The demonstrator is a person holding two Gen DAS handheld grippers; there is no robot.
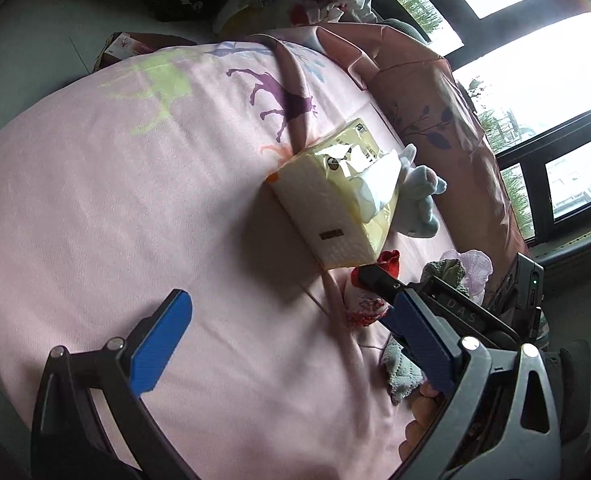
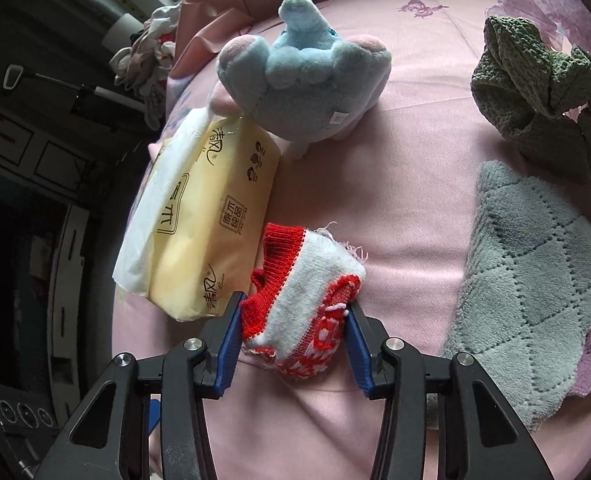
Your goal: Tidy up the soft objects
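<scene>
Blue pads of the right gripper [image 2: 295, 320] sit on both sides of the sock [image 2: 307, 300], a red-and-white knit lying on the pink sheet [image 2: 415, 208]. Jaws part-closed and flanking it; both pads look to touch the knit, but a firm pinch cannot be confirmed. Sock rests on the sheet, not lifted.

Outward: tissue pack [image 2: 203, 220] just left of the sock, touching or nearly so. Blue plush [image 2: 307, 84] beyond, against the pack's far end. Grey cloth [image 2: 531, 280] to the right, green cloth [image 2: 543, 92] past it.

Left gripper [image 1: 287, 344]: jaws spread wide, nothing between them, hovering over bare sheet near the pack [image 1: 335, 200].

Step, as judged: grasping the sock, early in the sorting; other soft items lie loose.

Next move calls for: close fully, confirm grip, then lift straight up to avoid dragging the pack. Knit may slip or bunch.
</scene>
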